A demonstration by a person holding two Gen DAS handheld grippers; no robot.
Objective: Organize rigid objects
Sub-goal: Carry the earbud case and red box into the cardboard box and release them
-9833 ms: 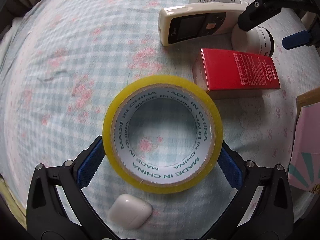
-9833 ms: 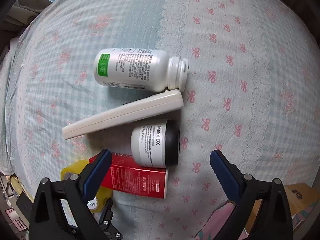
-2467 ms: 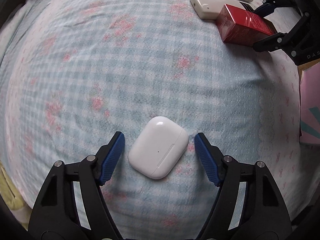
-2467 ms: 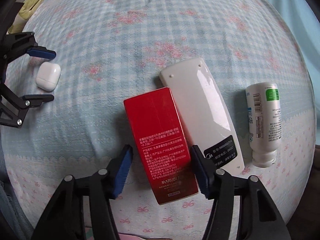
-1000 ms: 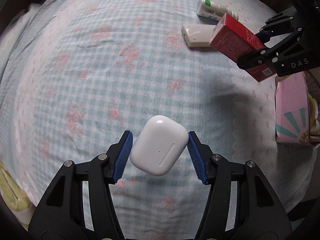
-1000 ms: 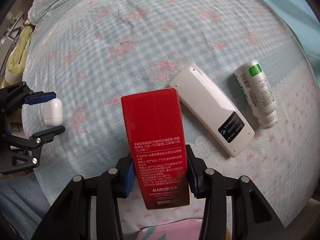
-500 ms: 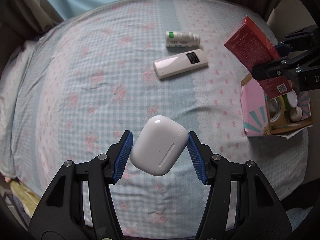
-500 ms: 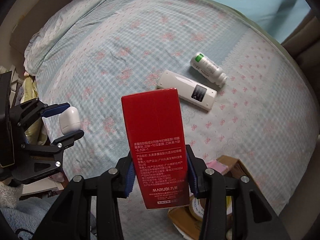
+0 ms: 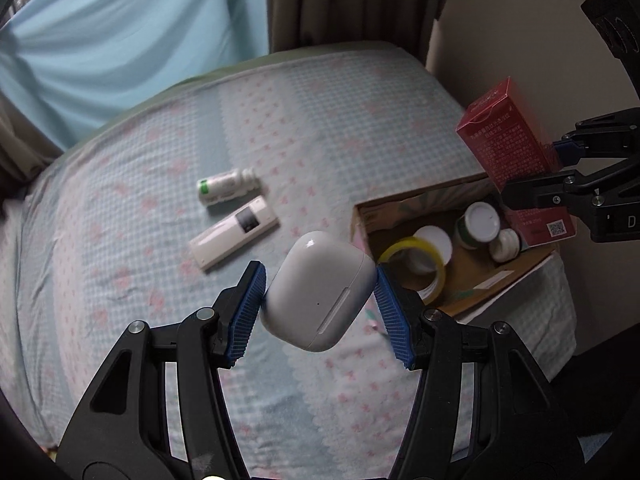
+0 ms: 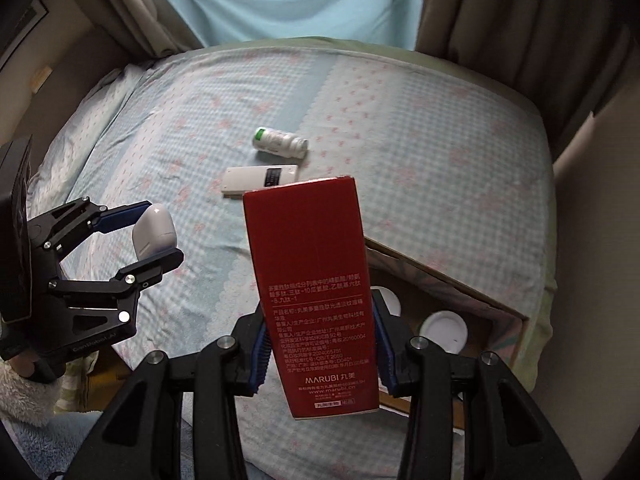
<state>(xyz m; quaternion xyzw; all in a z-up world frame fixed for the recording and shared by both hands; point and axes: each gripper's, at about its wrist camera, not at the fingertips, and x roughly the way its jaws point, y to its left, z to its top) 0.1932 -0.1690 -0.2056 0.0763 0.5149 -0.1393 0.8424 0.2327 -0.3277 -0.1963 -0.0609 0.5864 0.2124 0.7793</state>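
Note:
My left gripper (image 9: 320, 300) is shut on a white earbud case (image 9: 318, 290), held high above the bed; the same case (image 10: 154, 232) and gripper (image 10: 156, 236) show at the left of the right wrist view. My right gripper (image 10: 318, 344) is shut on a tall red carton (image 10: 316, 292), which hangs over the open cardboard box (image 9: 532, 268) at the bed's right edge; that carton (image 9: 508, 152) also appears in the left wrist view. On the bedspread lie a white remote (image 9: 234, 238) and a white bottle (image 9: 228, 186) with a green label.
Inside the box sit a yellow tape roll (image 9: 416, 270) and several white-lidded jars (image 9: 482, 220). The checked bedspread (image 9: 120, 240) spreads wide to the left. Curtains (image 9: 340, 0) and a wall (image 9: 520, 20) close in behind and to the right of the box.
Both grippers rose well above the bed and swung toward the box, keeping their loads. The box interior, curtains and wall have come into view.

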